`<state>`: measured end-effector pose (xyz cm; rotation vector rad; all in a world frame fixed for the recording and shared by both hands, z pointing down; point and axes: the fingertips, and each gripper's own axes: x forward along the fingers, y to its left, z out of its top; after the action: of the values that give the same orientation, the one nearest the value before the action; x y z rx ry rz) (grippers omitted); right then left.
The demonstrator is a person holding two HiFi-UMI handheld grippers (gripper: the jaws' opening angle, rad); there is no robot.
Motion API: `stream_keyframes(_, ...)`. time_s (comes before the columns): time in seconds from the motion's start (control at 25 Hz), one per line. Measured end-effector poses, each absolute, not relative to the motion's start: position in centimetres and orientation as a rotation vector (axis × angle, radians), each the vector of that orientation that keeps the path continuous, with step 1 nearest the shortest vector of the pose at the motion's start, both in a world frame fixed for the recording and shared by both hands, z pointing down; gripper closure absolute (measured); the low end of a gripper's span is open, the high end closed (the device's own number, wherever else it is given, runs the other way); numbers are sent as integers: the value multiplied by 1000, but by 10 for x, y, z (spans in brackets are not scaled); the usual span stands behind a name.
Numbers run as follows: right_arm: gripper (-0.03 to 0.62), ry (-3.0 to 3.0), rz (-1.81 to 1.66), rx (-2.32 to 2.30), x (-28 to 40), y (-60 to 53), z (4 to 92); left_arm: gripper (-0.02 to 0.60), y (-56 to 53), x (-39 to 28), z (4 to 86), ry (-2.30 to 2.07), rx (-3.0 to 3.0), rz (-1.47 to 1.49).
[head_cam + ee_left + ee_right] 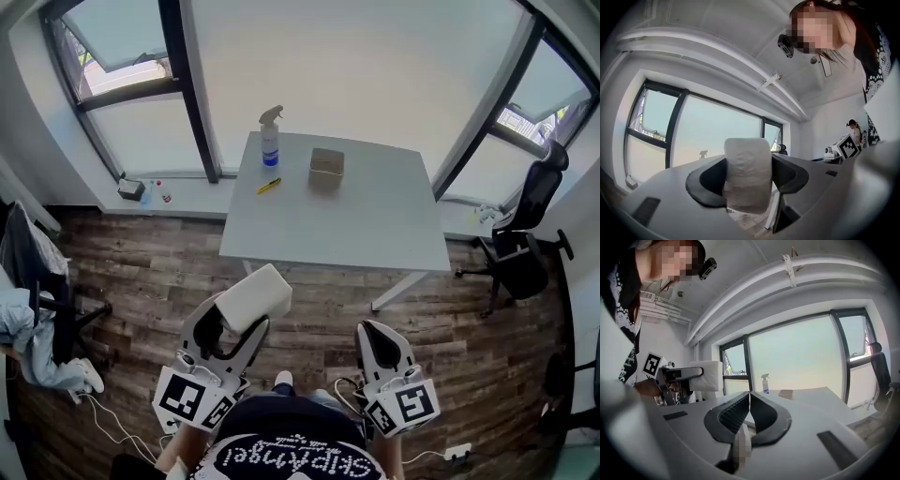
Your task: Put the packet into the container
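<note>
Left gripper [239, 326] clamped on white packet [255, 296] across its middle, held low over wooden floor, well apart from table [375, 225]. Brown container [326, 165] sits on table beside spray bottle [270, 139]. Right gripper [380, 345] jaws pressed together, empty, probably spare.

The left gripper [749, 172] points upward and outward, its dark jaws pressed against both sides of a white packet [747, 180]. The packet stands upright between them, its top rising above the jaws, its wrapping slightly creased. Beyond it is a wide window [717, 133] with dark frames, and a spray bottle [703, 153] shows in silhouette low against the glass. An office chair [782, 149] stands by the window's right edge. Wooden floor [745, 220] is visible below the packet. The person leans in at upper right, with a head camera [786, 45] mounted. A marker cube [849, 146] shows at right.
</note>
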<state>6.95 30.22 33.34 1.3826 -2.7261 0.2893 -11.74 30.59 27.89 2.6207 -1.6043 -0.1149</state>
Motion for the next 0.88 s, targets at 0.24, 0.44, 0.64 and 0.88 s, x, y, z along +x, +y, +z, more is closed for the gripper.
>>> stream_keyframes(0.24, 580, -2719, 308, 1387, 65, 298, 336, 299, 296, -123, 283, -1600, 2612, -105)
stream_keyframes(0.44, 580, -2688, 341, 1405, 69, 292, 343, 299, 287, -120, 291, -1584, 2592, -92)
stream_keyframes(0.64, 580, -2677, 371, 1389, 72, 272, 350, 299, 270, -116, 299, -1581, 2565, -66)
stream_keyframes(0.88, 580, -2701, 362, 1319, 73, 231, 349, 299, 236, -117, 299, -1657, 2524, -69)
